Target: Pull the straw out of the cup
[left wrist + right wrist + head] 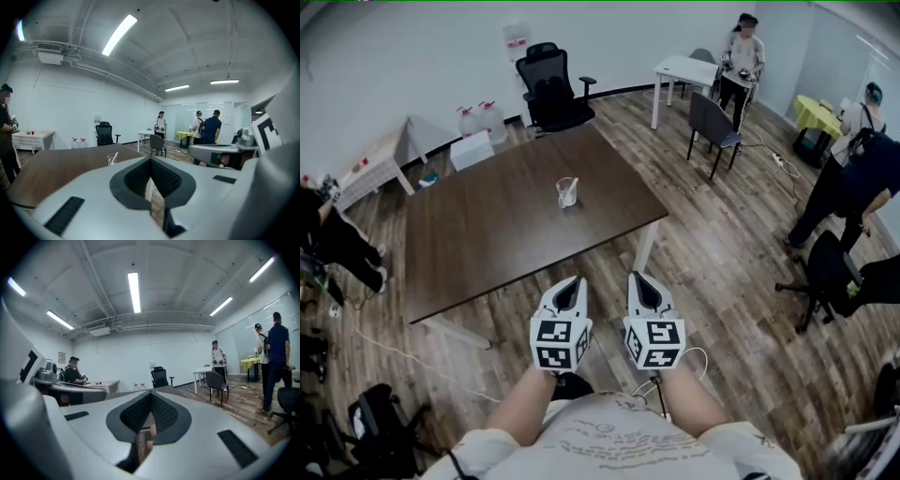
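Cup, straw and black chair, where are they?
cup point(566, 197), head view, its glass side.
straw point(115, 156), left gripper view, its middle.
black chair point(546, 75), head view, its backrest.

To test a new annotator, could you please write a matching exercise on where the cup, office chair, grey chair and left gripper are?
1 cup
2 office chair
3 grey chair
4 left gripper

A beside the white table
B nearest the head camera, jaws together
C on the brown table
D near the wall, beyond the brown table

Pairs: 1-C, 2-D, 3-A, 4-B
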The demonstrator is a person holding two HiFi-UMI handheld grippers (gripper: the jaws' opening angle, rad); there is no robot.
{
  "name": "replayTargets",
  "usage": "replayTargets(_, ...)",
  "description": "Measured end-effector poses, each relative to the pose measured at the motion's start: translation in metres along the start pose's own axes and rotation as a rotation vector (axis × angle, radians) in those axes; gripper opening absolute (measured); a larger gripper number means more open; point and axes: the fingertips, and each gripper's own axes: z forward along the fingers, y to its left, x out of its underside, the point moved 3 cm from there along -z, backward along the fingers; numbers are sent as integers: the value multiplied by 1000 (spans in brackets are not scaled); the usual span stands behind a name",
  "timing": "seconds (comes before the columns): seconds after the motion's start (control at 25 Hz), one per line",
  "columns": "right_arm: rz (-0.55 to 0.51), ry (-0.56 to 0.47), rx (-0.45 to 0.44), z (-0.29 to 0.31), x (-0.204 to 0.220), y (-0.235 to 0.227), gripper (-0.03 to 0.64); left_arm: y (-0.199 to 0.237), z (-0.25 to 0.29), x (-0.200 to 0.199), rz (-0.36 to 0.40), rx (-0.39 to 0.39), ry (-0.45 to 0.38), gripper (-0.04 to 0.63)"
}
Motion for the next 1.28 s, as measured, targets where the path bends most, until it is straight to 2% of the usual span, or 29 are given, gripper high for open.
replayTargets(0.16,11,12,26,11,7,-12,15,3,17,-1,12,15,1,8)
replayTargets(0.36,-3,-2,64,32,11,-24,15,18,47,0,-17,26,-15,8)
replayTargets(0.6,-1,17,56,78,8,-39,15,36,84,-6,-34,31,-27,8)
replayTargets(0.8,-3,31,38,139,0,-38,15,78,127,-11,-40,20,-17,8)
replayTargets(1.0,10,48,6,203,-12,-40,15,126,169,-36,-62,-5,-41,8)
replayTargets(1.28,18,84,-28,290,-19,-34,15,178,225,-54,-62,4,-46,8)
